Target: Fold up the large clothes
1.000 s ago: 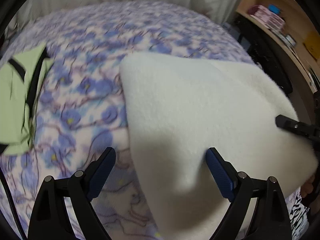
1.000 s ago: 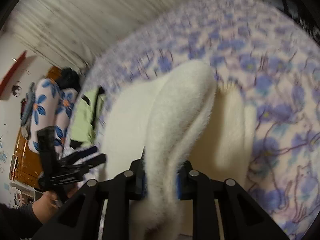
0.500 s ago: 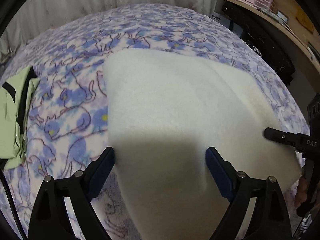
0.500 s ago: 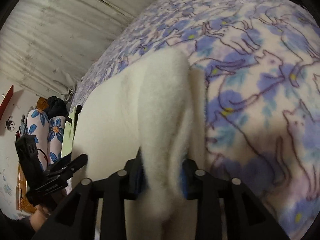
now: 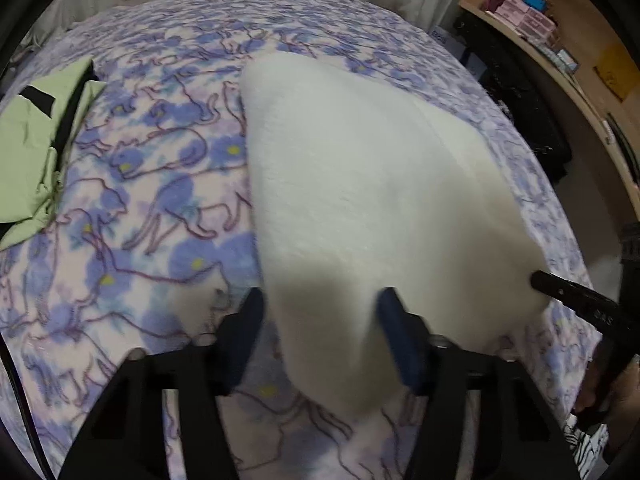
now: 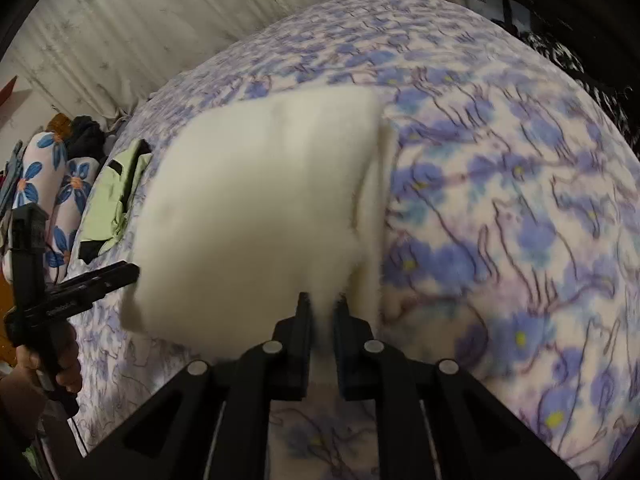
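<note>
While right tool [image 6: 322,308] pinches fleece [image 6: 260,216], left tool [image 5: 320,320] gapes.

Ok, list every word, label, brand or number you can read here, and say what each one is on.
Nothing can be read for certain.
White lettering on the right gripper's black finger: blurred.
White lettering on the left gripper's black finger: blurred.
Paper label past the bed: too small.
Pink boxes on the wooden shelf: print too small.
</note>
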